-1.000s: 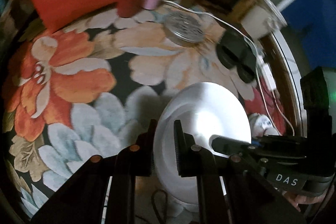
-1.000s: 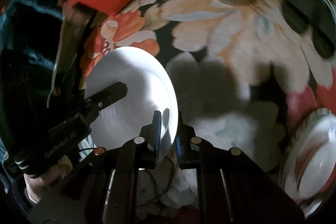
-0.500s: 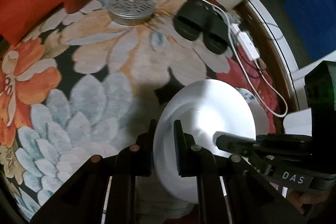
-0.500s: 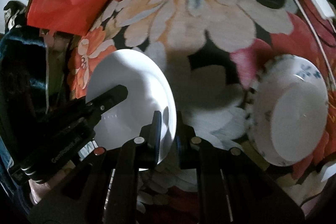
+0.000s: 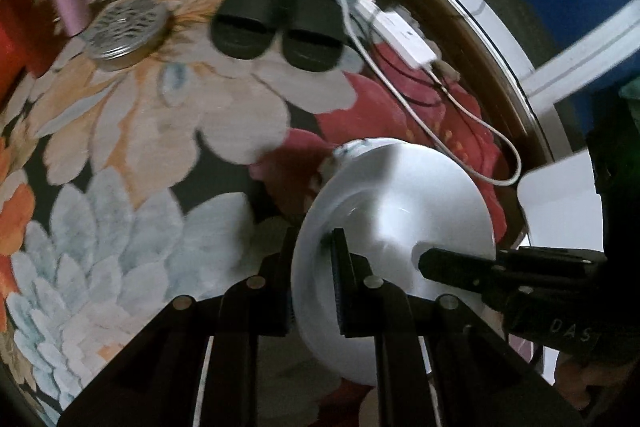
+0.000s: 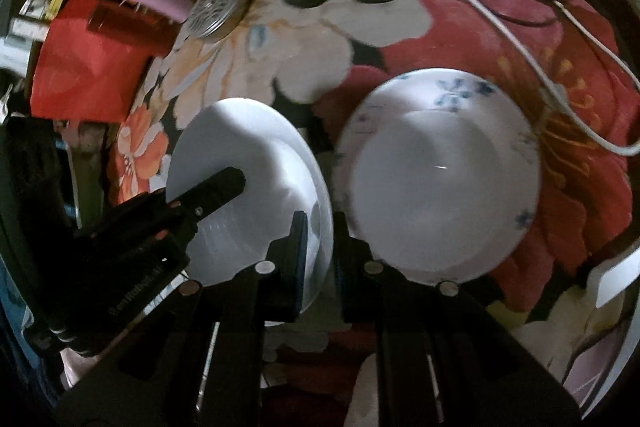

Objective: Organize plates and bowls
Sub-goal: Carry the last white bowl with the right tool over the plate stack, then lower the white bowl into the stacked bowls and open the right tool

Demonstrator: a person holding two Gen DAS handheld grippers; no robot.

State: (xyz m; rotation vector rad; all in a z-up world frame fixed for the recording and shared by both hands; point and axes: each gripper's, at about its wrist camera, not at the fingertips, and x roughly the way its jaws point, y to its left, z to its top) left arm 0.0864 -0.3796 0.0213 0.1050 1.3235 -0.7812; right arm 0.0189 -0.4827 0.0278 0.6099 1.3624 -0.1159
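Plain white plate, glossy, round, raised centre, held tilted above the rug. Left gripper pinches its rim at 9 o'clock; right gripper clamps the opposite rim, both nearly closed on it. At its 3 o'clock, apart, a white bowl with blue flowers sits on the rug. Rug: woven, big floral print. Black slippers, white cable, metal tin at 12.

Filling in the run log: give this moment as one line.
left hand-held gripper: shut on white plate | right hand-held gripper: shut on same plate | flowered bowl: on rug
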